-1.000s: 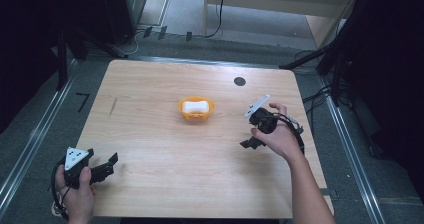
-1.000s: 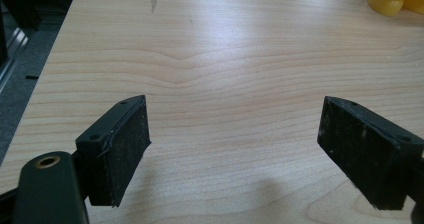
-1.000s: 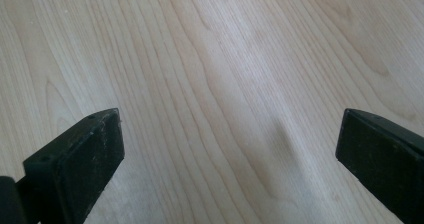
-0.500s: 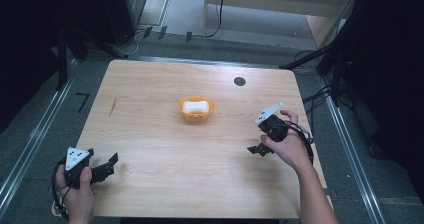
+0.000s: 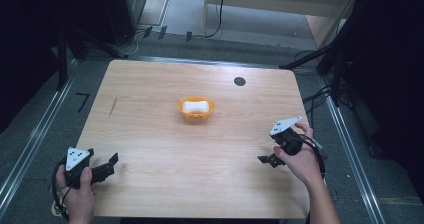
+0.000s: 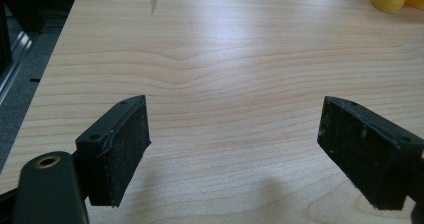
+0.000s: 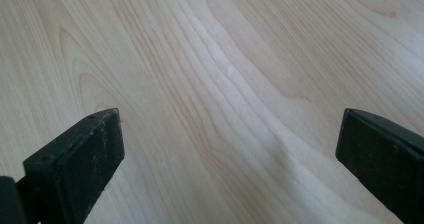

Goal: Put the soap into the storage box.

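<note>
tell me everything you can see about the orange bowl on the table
The orange bowl is small and shallow, with a rounded, slightly wavy rim, and looks like glossy plastic. It sits upright near the middle of the wooden table. Inside lies a white oblong block, its material unclear. Neither gripper touches the bowl: the left gripper and right gripper are both far from it, near the table's near edge. A yellow-orange bit of the bowl shows at the top right of the left gripper view.
</note>
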`<state>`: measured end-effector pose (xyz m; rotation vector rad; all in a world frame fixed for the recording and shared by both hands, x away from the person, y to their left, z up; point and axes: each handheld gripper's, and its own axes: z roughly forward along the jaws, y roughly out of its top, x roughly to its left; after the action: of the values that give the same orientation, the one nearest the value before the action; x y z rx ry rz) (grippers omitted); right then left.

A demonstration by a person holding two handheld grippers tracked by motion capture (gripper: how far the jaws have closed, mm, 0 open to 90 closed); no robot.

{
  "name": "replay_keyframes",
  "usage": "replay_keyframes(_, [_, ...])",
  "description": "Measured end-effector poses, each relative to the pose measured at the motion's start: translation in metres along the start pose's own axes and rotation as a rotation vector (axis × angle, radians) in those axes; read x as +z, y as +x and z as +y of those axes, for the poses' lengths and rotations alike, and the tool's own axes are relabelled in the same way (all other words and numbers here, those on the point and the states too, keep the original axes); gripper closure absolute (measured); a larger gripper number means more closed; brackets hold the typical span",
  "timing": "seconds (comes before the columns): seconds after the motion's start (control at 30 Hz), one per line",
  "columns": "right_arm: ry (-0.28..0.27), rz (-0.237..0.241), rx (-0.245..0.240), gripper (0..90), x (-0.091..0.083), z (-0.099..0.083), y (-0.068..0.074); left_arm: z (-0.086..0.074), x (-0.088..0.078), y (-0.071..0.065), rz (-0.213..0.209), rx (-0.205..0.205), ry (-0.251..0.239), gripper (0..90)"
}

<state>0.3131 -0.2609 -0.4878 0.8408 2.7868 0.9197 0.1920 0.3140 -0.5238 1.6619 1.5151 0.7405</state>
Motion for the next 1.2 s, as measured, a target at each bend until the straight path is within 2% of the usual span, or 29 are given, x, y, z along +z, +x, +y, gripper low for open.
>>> replay_keyframes(0.07, [-0.004, -0.002, 0.006, 0.0, -0.001, -0.004, 0.000, 0.000, 0.000, 0.000, 0.002, 0.002, 0.000, 13.9])
replay_keyframes(0.33, [-0.057, -0.022, 0.057, 0.0, -0.015, -0.043, 0.003, -0.001, 0.000, -0.001, 0.011, -0.004, -0.014, 13.4])
replay_keyframes(0.6, [-0.089, -0.050, 0.094, 0.0, -0.027, -0.070, 0.007, -0.001, -0.001, -0.002, 0.014, 0.003, -0.014, 11.4])
replay_keyframes(0.7, [-0.115, -0.062, 0.116, 0.0, -0.033, -0.087, 0.009, 0.000, -0.001, -0.002, 0.015, 0.007, -0.012, 11.4])
replay_keyframes(0.73, [-0.115, -0.062, 0.116, 0.0, -0.033, -0.087, 0.009, 0.000, -0.001, -0.002, 0.015, 0.007, -0.012, 11.4])
replay_keyframes(0.9, [-0.177, -0.069, 0.166, 0.0, -0.042, -0.114, 0.012, 0.000, -0.001, -0.002, 0.017, 0.008, -0.012, 11.4])
replay_keyframes(1.1, [-0.224, -0.077, 0.212, 0.0, -0.047, -0.139, 0.016, -0.001, -0.001, -0.002, 0.017, 0.001, -0.016, 11.4])
replay_keyframes(1.2, [-0.264, -0.067, 0.250, 0.0, -0.049, -0.151, 0.018, -0.001, -0.001, -0.002, 0.017, 0.005, -0.019, 11.4])
